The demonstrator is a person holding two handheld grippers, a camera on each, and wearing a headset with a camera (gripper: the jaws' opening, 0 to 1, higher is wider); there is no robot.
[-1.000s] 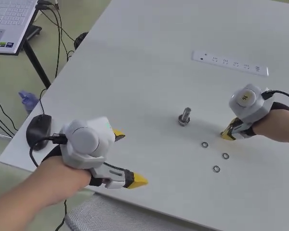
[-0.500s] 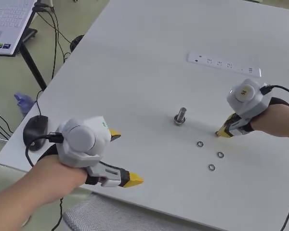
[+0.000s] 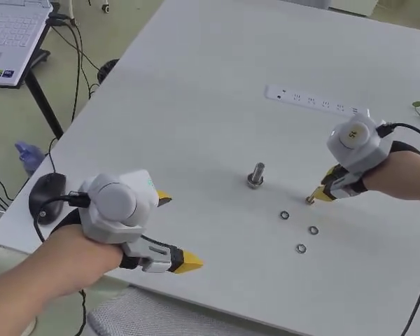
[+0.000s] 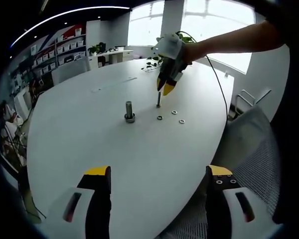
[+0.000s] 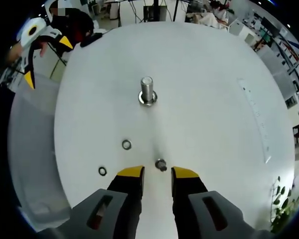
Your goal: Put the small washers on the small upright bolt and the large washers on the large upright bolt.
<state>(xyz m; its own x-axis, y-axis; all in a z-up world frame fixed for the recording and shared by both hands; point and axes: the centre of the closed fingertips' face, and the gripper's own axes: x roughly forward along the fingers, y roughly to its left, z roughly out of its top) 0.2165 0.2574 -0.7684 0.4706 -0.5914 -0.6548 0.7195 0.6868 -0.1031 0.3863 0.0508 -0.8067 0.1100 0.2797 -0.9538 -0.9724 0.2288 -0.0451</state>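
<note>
"How far along is it?"

"Barely started, I'd say. Three small washers (image 3: 285,215) lie loose on the desk (image 3: 196,84), at 5 o'clock from the large bolt (image 3: 256,175). The small bolt (image 3: 310,200) looks bare."

"And the grippers?"

"The right gripper (image 5: 158,174) is narrow and empty, its tips just beside the small bolt. The left gripper (image 4: 158,172) is wide and empty. There's open desk all round, with the near edge at 6 o'clock."
</note>
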